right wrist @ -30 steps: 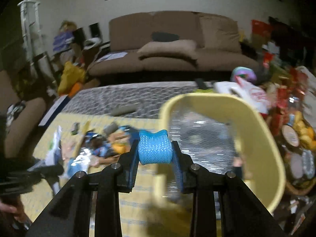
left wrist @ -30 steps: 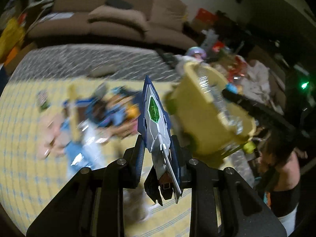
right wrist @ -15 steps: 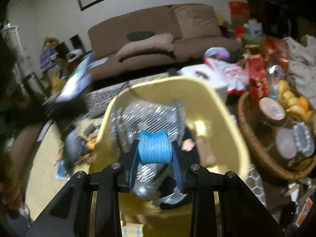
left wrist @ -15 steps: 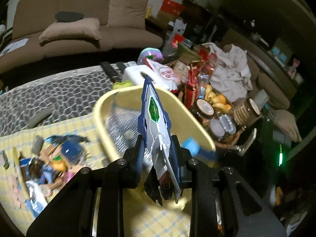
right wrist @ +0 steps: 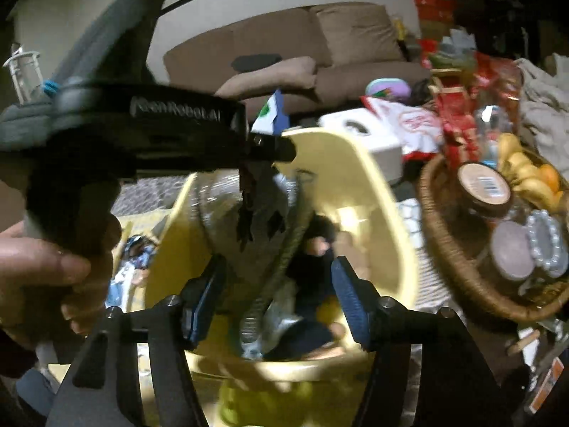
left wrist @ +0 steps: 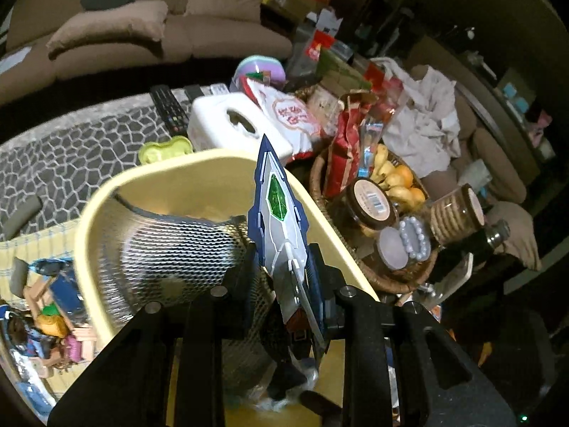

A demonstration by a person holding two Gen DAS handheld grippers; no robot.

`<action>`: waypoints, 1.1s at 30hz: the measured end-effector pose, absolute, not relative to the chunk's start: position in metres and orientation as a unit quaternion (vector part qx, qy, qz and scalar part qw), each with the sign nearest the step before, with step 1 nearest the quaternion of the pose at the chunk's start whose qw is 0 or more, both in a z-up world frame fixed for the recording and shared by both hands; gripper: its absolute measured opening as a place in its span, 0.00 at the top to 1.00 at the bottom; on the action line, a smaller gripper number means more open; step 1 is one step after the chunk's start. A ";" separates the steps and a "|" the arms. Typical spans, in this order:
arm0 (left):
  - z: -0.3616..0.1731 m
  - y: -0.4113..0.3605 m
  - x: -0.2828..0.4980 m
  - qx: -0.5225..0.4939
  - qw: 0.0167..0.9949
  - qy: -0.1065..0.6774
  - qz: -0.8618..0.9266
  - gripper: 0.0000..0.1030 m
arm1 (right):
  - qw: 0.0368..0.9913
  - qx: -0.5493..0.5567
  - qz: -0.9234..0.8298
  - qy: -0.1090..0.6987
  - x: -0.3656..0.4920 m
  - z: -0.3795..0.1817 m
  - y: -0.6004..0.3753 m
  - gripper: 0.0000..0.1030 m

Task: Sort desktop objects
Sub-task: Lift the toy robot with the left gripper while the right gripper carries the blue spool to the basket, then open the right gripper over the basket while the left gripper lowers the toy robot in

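My left gripper [left wrist: 282, 270] is shut on a blue and white pointed toy [left wrist: 275, 206] with a green gem, held upright over a yellow basin [left wrist: 167, 167]. A silver mesh cup [left wrist: 177, 249] lies inside the basin. In the right wrist view my right gripper [right wrist: 277, 295] hangs over the same basin [right wrist: 384, 213]. Its jaws are opening and nothing is between them. The left gripper [right wrist: 270, 149], held by a hand [right wrist: 42, 277], reaches in from the left with the toy's tip [right wrist: 272, 114] showing. Dark and silvery items lie in the basin's bottom.
A wicker basket [left wrist: 391, 277] with jars and fruit stands right of the basin. A white tissue box [left wrist: 234, 121], snack bags and a remote [left wrist: 169, 108] lie behind it. Loose toys [left wrist: 53, 302] are piled on the yellow mat at left. A brown sofa is beyond.
The right gripper moved over the basin and its jaws opened; the blue spool it held is gone from between them. The left gripper carried the toy to the right, over the basin.
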State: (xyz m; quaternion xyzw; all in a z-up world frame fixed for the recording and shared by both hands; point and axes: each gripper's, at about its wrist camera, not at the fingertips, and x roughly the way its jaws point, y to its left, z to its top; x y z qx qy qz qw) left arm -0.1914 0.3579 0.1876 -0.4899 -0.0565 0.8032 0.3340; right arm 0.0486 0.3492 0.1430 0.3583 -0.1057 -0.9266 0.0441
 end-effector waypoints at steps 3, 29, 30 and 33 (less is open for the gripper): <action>0.178 0.370 -0.194 -0.501 0.336 -0.058 0.795 0.77 | 0.015 0.347 -0.931 -0.114 0.056 0.147 0.364 0.39; 0.157 0.374 -0.196 -0.544 0.303 -0.088 0.777 0.35 | -0.023 0.336 -0.932 -0.132 0.054 0.147 0.395 0.38; 0.160 0.370 -0.195 -0.542 0.303 -0.089 0.779 0.35 | -0.024 0.337 -0.932 -0.130 0.053 0.147 0.393 0.38; 0.171 0.354 -0.189 -0.533 0.303 -0.081 0.786 0.29 | -0.024 0.339 -0.933 -0.114 0.050 0.148 0.384 0.38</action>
